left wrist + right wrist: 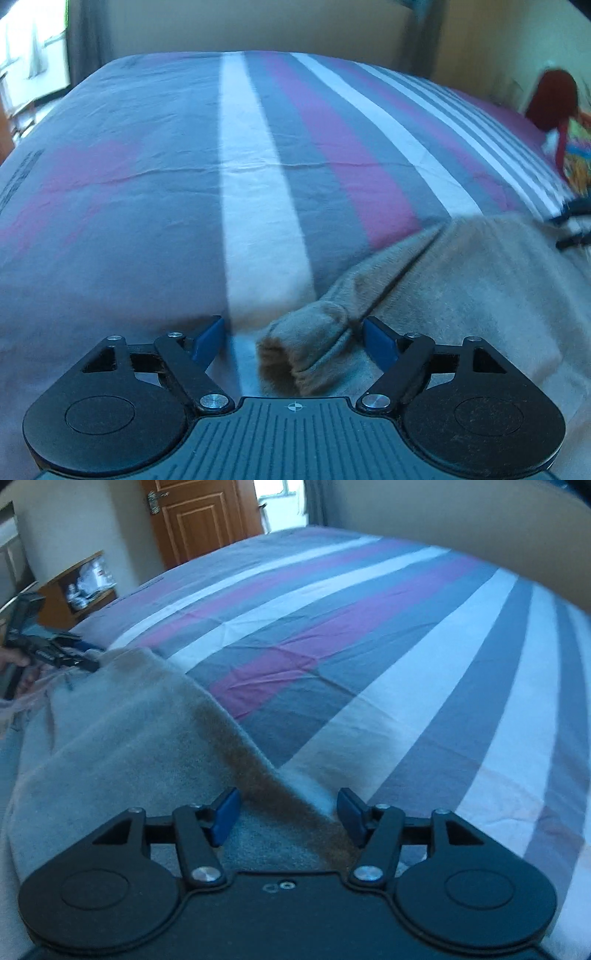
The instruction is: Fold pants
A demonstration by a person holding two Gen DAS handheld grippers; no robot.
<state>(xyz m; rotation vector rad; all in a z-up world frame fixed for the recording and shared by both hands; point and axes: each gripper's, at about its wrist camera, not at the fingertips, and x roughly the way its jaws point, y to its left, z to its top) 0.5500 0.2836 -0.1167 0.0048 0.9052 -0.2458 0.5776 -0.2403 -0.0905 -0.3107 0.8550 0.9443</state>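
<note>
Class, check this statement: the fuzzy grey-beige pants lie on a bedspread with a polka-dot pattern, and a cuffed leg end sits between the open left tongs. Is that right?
Not quite. The bedspread is striped, with grey, white and magenta bands, not polka-dotted; both wrist views show it. The rest holds: in the left wrist view the cuffed leg end of the fuzzy grey-beige pants sits between the open left tongs.

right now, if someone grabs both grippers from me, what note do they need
Left gripper: open, straddling the ribbed leg cuff of the grey fleece pants, pads not pressing.
Right gripper: open over the pants' other end, with the dark side stripe between its pads, nothing held.
Pants lie on the striped bedsheet.
No fold is visible yet; grasping and folding remain.
</note>
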